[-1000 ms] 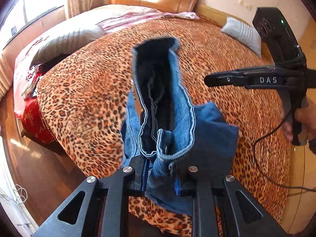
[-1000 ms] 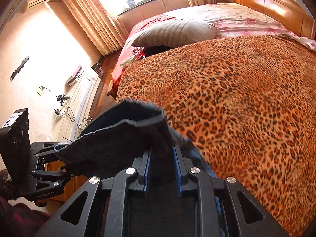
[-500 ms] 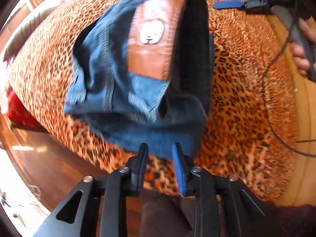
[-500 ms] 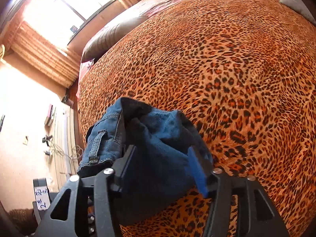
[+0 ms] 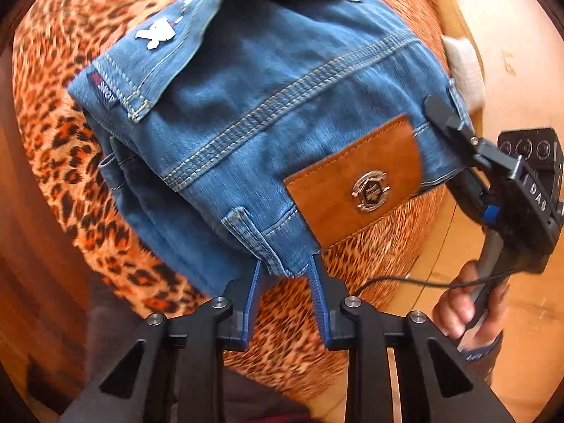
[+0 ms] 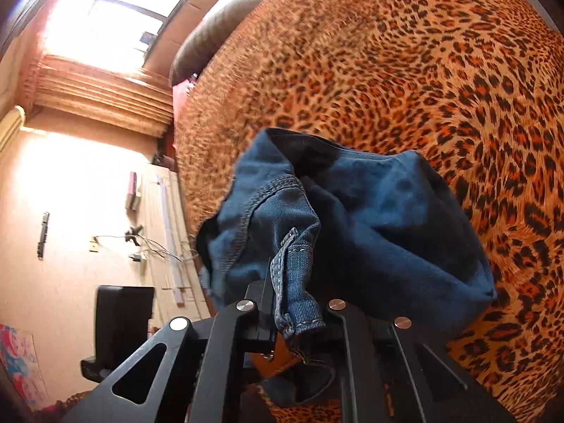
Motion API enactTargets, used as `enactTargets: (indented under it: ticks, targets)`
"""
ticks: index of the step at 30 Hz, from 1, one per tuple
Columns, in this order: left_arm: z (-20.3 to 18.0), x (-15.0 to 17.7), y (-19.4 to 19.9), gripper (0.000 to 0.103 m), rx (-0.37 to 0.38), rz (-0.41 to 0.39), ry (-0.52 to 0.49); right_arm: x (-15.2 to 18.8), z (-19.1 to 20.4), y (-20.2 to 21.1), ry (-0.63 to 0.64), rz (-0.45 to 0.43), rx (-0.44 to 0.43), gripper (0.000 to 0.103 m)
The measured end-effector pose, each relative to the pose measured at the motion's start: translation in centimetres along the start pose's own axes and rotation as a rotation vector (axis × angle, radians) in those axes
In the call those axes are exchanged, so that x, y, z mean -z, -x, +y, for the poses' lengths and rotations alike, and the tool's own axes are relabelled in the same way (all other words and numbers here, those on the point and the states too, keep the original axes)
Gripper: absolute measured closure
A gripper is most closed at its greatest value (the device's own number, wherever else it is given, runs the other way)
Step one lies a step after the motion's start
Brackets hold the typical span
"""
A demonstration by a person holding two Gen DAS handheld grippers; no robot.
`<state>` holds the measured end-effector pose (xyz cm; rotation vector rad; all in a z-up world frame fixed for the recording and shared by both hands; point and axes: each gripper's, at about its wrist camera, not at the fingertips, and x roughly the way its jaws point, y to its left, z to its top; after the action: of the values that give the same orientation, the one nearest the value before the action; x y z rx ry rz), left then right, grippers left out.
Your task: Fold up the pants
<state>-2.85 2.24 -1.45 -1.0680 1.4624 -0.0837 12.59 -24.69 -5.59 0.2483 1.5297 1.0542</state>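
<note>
The folded blue jeans lie in a bundle on the leopard-print bed cover, with the brown leather patch facing up. My left gripper is at the near waistband edge. Its jaws are closing, the denim corner sits between the blue pads, and I see no squeeze. At the right, my right gripper bites the far waistband corner. In the right wrist view its jaws are closing on a belt loop and waistband of the jeans.
A person's hand holds the right gripper's handle, with a cable trailing from it. A white pillow lies by the wooden bed edge. A grey pillow sits at the head of the bed cover. The floor runs along the left.
The jeans have come down from mid-air onto the bed. My left gripper released them and sank to the waistband edge. My right jaws opened wide, then closed on the waistband. Both wrists rolled.
</note>
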Motion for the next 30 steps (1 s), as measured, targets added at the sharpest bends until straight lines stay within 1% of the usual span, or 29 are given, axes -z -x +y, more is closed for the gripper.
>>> enactTargets:
  ticks: [1, 2, 3, 4, 5, 6, 7, 9, 10, 11, 12, 13, 14, 15, 16, 17, 18, 19, 20, 21, 22, 23, 24, 25, 26, 27, 28, 30]
  targets:
    - [-0.1, 0.5, -0.2, 0.076, -0.037, 0.005, -0.031, 1.2, -0.1, 1.4, -0.009, -0.03, -0.024, 0.093]
    - [0.3, 0.9, -1.0, 0.075, -0.07, 0.028, -0.039, 2.2, -1.0, 1.8, -0.036, -0.037, -0.026, 0.093]
    - [0.9, 1.0, -1.9, 0.075, -0.083, 0.055, -0.031, 3.2, -2.9, 1.4, -0.076, -0.021, 0.007, 0.093]
    - [1.8, 1.2, -2.8, 0.077, -0.088, 0.088, -0.007, 4.0, -5.1, 0.9, -0.115, -0.005, 0.081, 0.092]
    - [2.7, 1.4, -3.3, 0.079, -0.1, 0.107, 0.027, 4.5, -7.4, 0.4, -0.166, 0.01, 0.122, 0.09]
    - [3.2, 1.5, -3.2, 0.079, -0.092, 0.104, 0.044, 5.0, -9.6, 0.0, -0.238, 0.009, 0.114, 0.089]
    - [3.3, 1.3, -2.6, 0.078, -0.065, 0.081, 0.052, 5.2, -10.9, 0.2, -0.292, -0.019, 0.093, 0.087]
    - [3.0, 1.5, -0.7, 0.075, -0.013, 0.01, 0.048, 5.5, -11.5, 0.5, -0.334, -0.051, 0.043, 0.083]
    - [2.6, 1.4, 0.0, 0.073, 0.005, -0.025, 0.046, 5.6, -11.4, 0.5, -0.323, -0.058, 0.039, 0.081]
    - [1.9, 0.9, 0.6, 0.069, 0.032, -0.061, 0.044, 5.6, -11.0, 0.4, -0.304, -0.056, 0.041, 0.078]
    - [1.1, 0.4, 0.9, 0.065, 0.059, -0.079, 0.028, 5.6, -10.7, 0.3, -0.29, -0.05, 0.046, 0.076]
    - [-0.1, -0.3, 1.1, 0.064, 0.075, -0.098, 0.001, 5.7, -10.4, 0.5, -0.281, -0.047, 0.057, 0.075]
    - [-0.8, -0.3, 1.3, 0.059, 0.072, -0.116, -0.021, 5.7, -10.0, 0.5, -0.274, -0.04, 0.07, 0.075]
    - [-1.4, -1.0, 1.0, 0.054, 0.053, -0.136, -0.041, 5.5, -9.7, 0.5, -0.27, -0.033, 0.081, 0.074]
    - [-1.6, -1.8, 0.5, 0.052, 0.0, -0.151, -0.05, 5.3, -9.2, 0.5, -0.265, -0.033, 0.079, 0.074]
    - [-1.6, -2.5, -0.7, 0.055, -0.085, -0.146, -0.046, 5.3, -8.9, 0.6, -0.255, -0.033, 0.08, 0.074]
    - [-1.4, -2.4, -2.1, 0.062, -0.13, -0.114, -0.041, 5.2, -8.6, 0.6, -0.242, -0.025, 0.11, 0.066]
    - [-0.9, -2.3, -3.4, 0.063, -0.143, -0.077, -0.028, 5.1, -8.3, 0.5, -0.226, -0.014, 0.143, 0.062]
    - [-0.4, -2.3, -3.4, 0.067, -0.117, -0.062, -0.003, 5.1, -8.1, 0.6, -0.207, 0.0, 0.175, 0.059]
    - [-0.4, -2.0, -3.1, 0.071, -0.095, -0.063, 0.009, 4.8, -8.0, 0.5, -0.196, 0.008, 0.198, 0.059]
    - [-0.2, -1.5, -2.1, 0.071, -0.077, -0.073, -0.001, 4.5, -7.5, 0.8, -0.184, 0.005, 0.214, 0.057]
    - [-0.1, -1.0, -0.8, 0.071, -0.059, -0.096, -0.021, 3.8, -6.8, 1.2, -0.169, -0.018, 0.228, 0.054]
    - [0.2, -0.7, 0.8, 0.069, -0.046, -0.128, -0.026, 3.2, -6.2, 1.9, -0.145, -0.051, 0.232, 0.053]
    - [0.5, -0.5, 1.7, 0.068, -0.035, -0.157, -0.023, 2.4, -5.3, 2.5, -0.117, -0.086, 0.223, 0.045]
    - [0.8, -0.5, 2.7, 0.062, -0.025, -0.187, -0.016, 1.5, -4.5, 2.8, -0.092, -0.115, 0.207, 0.033]
    - [1.0, -0.8, 3.6, 0.057, -0.017, -0.222, -0.001, 0.6, -3.8, 2.8, -0.075, -0.131, 0.195, 0.027]
    - [1.3, -1.3, 4.6, 0.056, -0.013, -0.257, 0.016, -0.5, -3.0, 2.3, -0.057, -0.132, 0.184, 0.022]
    - [2.5, -2.0, 6.0, 0.056, -0.035, -0.296, 0.038, -2.7, -1.9, 0.2, -0.03, -0.102, 0.158, 0.022]
